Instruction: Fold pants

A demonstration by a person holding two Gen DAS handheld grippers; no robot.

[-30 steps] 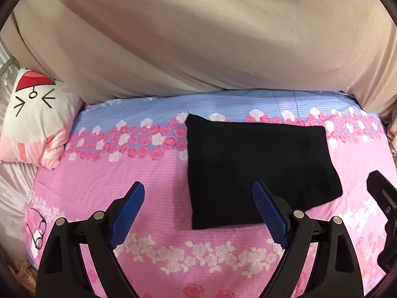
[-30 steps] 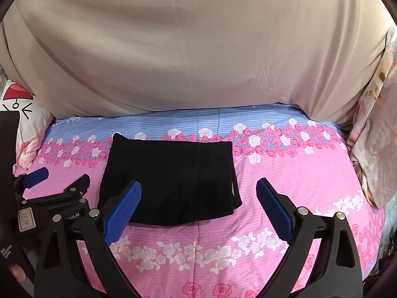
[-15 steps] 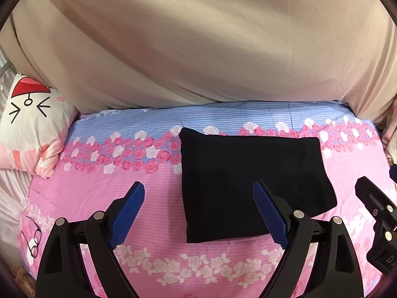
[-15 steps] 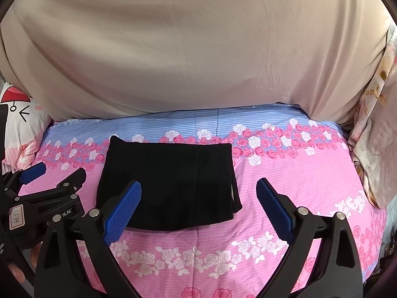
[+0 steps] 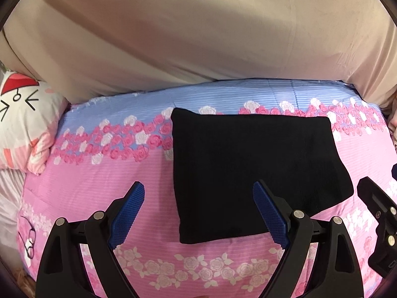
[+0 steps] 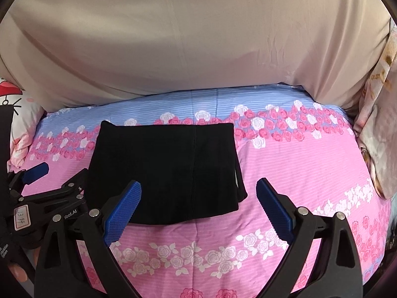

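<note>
Two grippers: both black-framed with blue ribbed pads, both angled down over the bed, both released and holding nothing.
Left gripper [image 5: 198, 213]: jaws spread wide; blue pads [image 5: 127, 217] apart, the near left corner of the pants showing between them; no pad touching cloth.
Right gripper [image 6: 198, 213]: jaws spread wide; near right corner of the pants showing between the pads; nothing clamped.
Pants: black soft knit pants [image 5: 250, 171] folded into a flat, roughly rectangular packet, lying on the bed cover, far edge reaching the band of roses; vertical seam and a thin loose edge visible along the right side in the right wrist view [image 6: 168, 171].
Bed cover: pink striped quilt [image 5: 82, 186] with a blue striped far band and rows of pink and white roses, spread beneath the pants and on every side of them.
Beige sheet: plain smooth beige cloth [image 5: 198, 32] rising behind the pants, beyond the far edge of the quilt.
Pillow: white and pink cartoon-face pillow [image 5: 22, 121] well to the left of the pants, at the quilt's left edge.
Floral cloth: pale cream patterned fabric [image 6: 379, 124] hanging well to the right of the pants.
Fingertips: part of a person's hand [image 6: 17, 272] at the lower left of the right wrist view, below the left gripper's frame.
</note>
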